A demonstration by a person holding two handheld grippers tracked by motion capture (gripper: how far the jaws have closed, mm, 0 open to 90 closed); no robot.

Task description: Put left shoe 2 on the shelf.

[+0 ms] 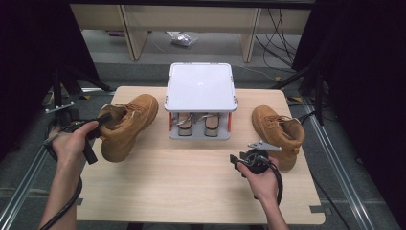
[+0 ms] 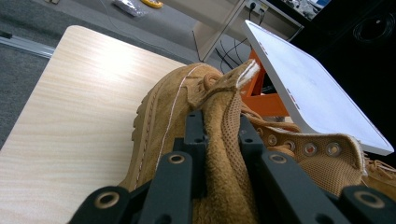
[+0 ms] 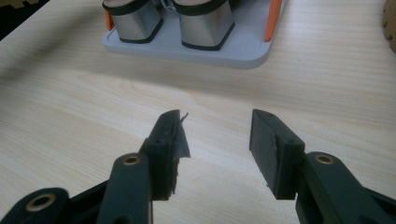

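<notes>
My left hand-held gripper [image 2: 217, 140] is clamped on the collar of the left boot [image 1: 127, 125], left of the grey shoe rack [image 1: 200, 88], toe pointing toward the rack. My right hand-held gripper [image 3: 215, 144], jaws apart and empty, hovers over the counter [image 1: 191, 182] before the rack.

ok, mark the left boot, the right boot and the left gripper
left boot [image 1: 128, 128], high view, on its side panel
right boot [image 1: 273, 123], high view, on its toe
left gripper [image 2: 219, 135], left gripper view, between its jaws, shut on the boot's collar

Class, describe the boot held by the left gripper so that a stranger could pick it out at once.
Start at the white-topped rack mid-table. Left of it lies a tan suede boot. Unlike the boot at the right, its collar is pinched by the left gripper.
</notes>
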